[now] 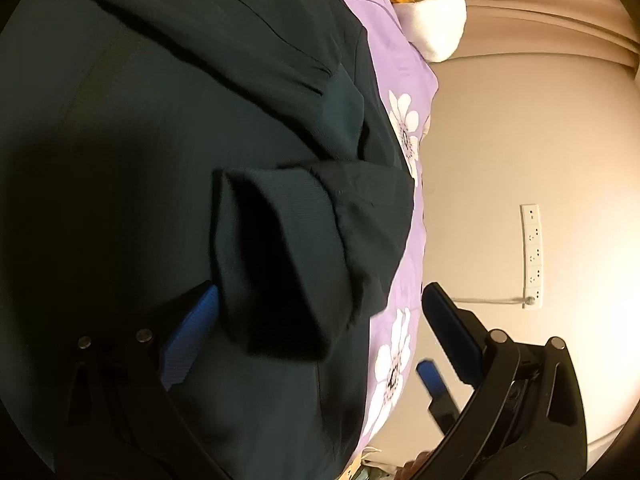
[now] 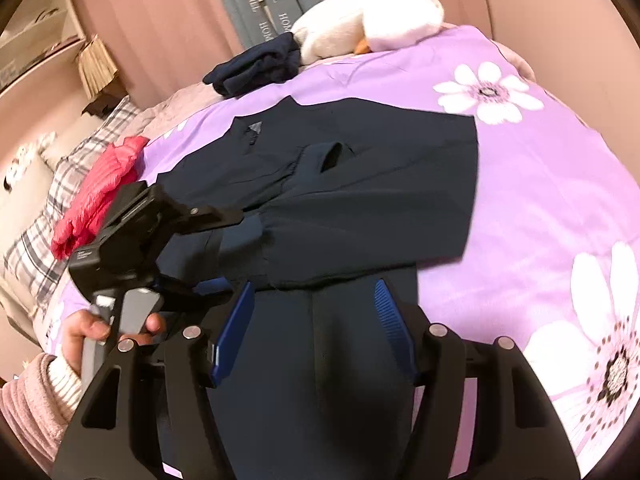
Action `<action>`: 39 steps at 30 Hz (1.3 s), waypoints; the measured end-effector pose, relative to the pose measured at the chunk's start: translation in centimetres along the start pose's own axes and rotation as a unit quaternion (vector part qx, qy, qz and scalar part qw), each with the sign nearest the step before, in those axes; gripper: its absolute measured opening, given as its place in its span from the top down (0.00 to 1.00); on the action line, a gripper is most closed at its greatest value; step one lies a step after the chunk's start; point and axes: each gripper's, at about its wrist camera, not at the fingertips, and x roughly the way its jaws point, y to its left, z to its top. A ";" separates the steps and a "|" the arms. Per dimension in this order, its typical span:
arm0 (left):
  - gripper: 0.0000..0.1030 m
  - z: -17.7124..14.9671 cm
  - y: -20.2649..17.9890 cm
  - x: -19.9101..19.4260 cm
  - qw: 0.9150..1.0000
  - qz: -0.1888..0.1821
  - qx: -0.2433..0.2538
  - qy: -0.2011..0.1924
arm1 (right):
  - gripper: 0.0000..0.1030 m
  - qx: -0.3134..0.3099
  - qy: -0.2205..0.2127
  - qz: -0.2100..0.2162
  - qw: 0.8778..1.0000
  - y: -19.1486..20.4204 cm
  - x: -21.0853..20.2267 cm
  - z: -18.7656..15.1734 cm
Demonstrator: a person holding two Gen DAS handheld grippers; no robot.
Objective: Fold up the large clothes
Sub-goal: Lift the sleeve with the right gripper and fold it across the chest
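2 grippers work over a dark garment (image 2: 360, 184) spread flat on a purple flowered bedspread (image 2: 552, 200), one sleeve cuff (image 1: 276, 256) folded across the body. Right gripper (image 2: 316, 320) hangs above the garment's near hem, jaws apart, nothing between the blue pads (image 2: 236, 332); left gripper (image 1: 320, 320) also stands open, its pads either side of the cuff without pressing it, a hand (image 2: 92, 332) on its handle. 1 red jacket (image 2: 100, 196), 1 white plush toy (image 2: 368, 20) and 1 small dark bundle (image 2: 256, 66) lie at the bed's far side.

Warm dim light, fisheye-warped, motion-blurred.
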 end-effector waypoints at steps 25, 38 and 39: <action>0.95 4.8 -14.4 -5.5 0.971 0.074 0.196 -0.113 | 0.39 0.036 -0.019 -0.006 0.999 -2.6 -0.9 -1.2; 0.95 12.8 -18.6 -17.5 0.939 0.094 0.195 -0.266 | 0.39 0.034 -0.019 -0.012 0.999 -3.1 -0.5 -0.7; 0.95 13.1 -17.6 -17.9 0.940 0.098 0.184 -0.269 | 0.39 0.034 -0.016 -0.014 0.999 -3.2 -0.2 -0.7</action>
